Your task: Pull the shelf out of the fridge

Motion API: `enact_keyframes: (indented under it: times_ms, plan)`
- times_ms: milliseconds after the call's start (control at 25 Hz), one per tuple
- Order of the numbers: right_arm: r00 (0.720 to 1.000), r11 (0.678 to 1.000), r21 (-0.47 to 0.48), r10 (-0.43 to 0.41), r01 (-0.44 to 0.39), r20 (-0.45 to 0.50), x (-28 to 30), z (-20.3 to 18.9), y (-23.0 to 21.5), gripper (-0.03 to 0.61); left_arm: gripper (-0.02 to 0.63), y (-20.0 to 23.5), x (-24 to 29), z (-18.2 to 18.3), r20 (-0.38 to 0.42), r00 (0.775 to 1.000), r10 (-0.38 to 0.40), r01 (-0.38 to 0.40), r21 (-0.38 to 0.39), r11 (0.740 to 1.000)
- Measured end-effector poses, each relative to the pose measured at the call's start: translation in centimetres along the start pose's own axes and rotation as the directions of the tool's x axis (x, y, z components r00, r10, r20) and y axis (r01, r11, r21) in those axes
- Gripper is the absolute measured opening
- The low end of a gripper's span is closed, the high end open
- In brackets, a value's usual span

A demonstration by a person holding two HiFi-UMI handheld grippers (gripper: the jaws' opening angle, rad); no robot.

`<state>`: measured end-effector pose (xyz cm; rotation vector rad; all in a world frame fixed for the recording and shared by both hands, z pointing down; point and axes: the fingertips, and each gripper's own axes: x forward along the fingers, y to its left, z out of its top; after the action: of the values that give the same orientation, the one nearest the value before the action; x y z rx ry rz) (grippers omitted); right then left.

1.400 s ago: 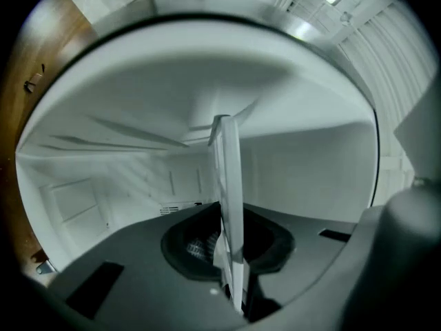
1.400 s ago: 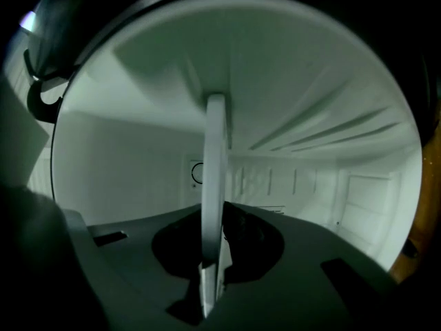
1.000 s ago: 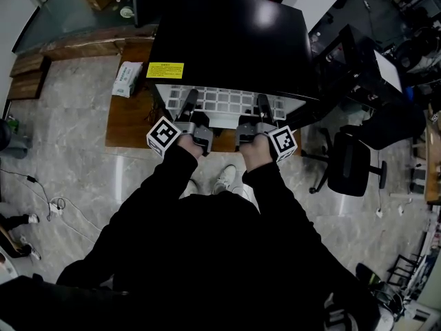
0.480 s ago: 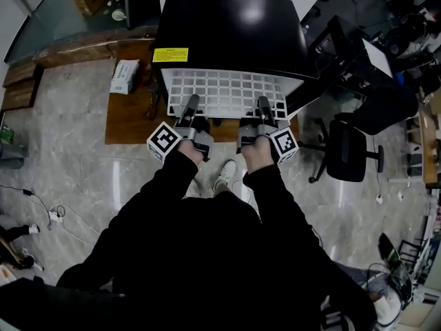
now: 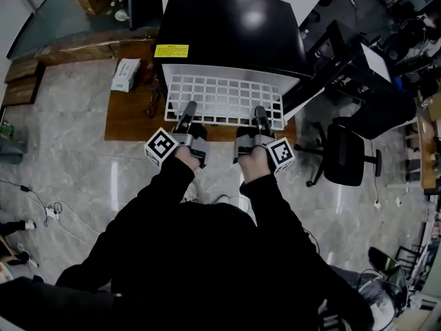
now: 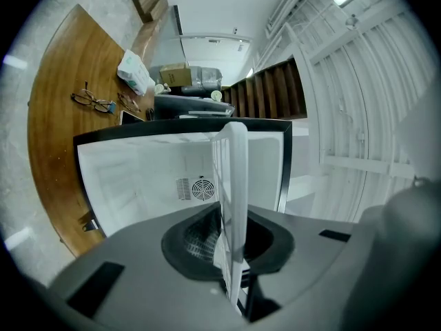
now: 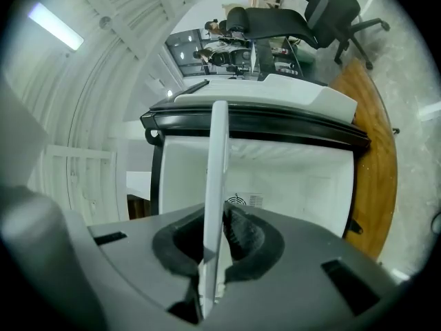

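A white wire-grid shelf (image 5: 227, 101) sticks well out of the front of the small black fridge (image 5: 231, 29), held level. My left gripper (image 5: 187, 110) is shut on the shelf's front edge towards its left end. My right gripper (image 5: 261, 114) is shut on the same edge towards its right end. In the left gripper view the shelf (image 6: 233, 185) shows edge-on between the jaws, with the white fridge interior (image 6: 165, 178) behind it. The right gripper view shows the shelf (image 7: 215, 198) edge-on the same way, in front of the fridge interior (image 7: 289, 178).
The fridge stands on a low wooden platform (image 5: 127, 116) with a tissue pack (image 5: 125, 74) and glasses (image 5: 152, 104) on it. The open fridge door (image 5: 331, 61) swings out at right. A black office chair (image 5: 344, 161) stands to the right. Marble floor lies all around.
Both grippers have drawn back toward the person, and much more of the shelf's grid now shows outside the fridge. Both grips stay the same.
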<state>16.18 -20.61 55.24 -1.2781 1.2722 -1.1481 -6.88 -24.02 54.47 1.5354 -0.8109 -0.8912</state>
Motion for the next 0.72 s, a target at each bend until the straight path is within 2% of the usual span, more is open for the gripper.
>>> enact_keyframes:
  times_ms: [280,520,720]
  plan:
    - [0.997,0.998,0.043,0.041,-0.038,-0.062,-4.2,-0.6,0.2,0.029,0.032,-0.7,-4.3,-1.5,0.050,0.999,0.010,-0.011,0.024,1.000]
    - [0.991,0.995,0.050,0.087,-0.083,-0.105,-7.1,0.5,3.2,0.030,0.032,-4.5,-7.1,-3.6,0.076,0.997,-0.028,0.024,0.059,0.998]
    - [0.986,0.993,0.058,0.107,-0.101,-0.128,-8.5,1.4,5.4,0.030,0.032,-7.4,-8.1,-4.9,0.095,0.994,-0.058,0.053,0.047,0.997]
